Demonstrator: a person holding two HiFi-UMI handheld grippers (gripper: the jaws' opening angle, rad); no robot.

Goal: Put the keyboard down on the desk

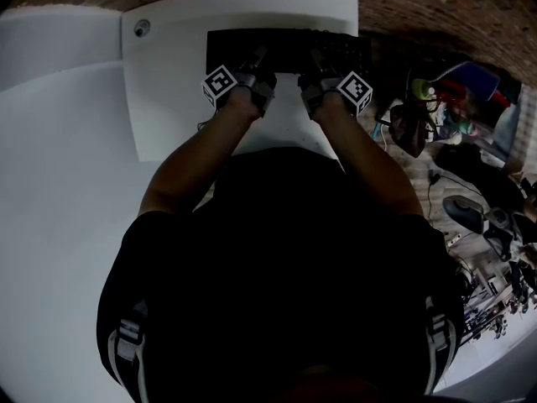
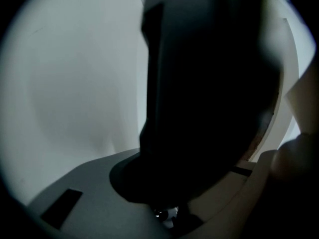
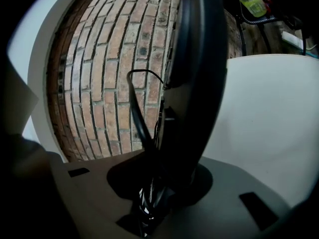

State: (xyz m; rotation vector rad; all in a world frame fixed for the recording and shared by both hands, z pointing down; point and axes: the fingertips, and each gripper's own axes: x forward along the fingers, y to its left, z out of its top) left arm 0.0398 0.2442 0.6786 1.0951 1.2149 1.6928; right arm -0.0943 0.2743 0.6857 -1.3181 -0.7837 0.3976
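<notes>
The person is standing over a white desk [image 1: 168, 107] and is holding a black keyboard [image 1: 289, 49] by its near long edge, one tool at each end. The left gripper [image 1: 254, 72] is clamping the keyboard's left part with its jaws narrowly set; in the left gripper view the dark body is filling the space between them. The right gripper [image 1: 315, 74] is gripping the right part in the same manner, its jaws pressing on the board's thin edge, and a black cable [image 3: 142, 113] is looping out beside that edge. The keyboard is lying lengthwise across the far part of the desk, close to the far rim; whether it is touching the top cannot be told. A brick surface [image 3: 109, 59] is showing beyond the desk. A yellow-green bottle [image 3: 252, 1] is standing off to the right among dark clutter, well apart from the keyboard.
</notes>
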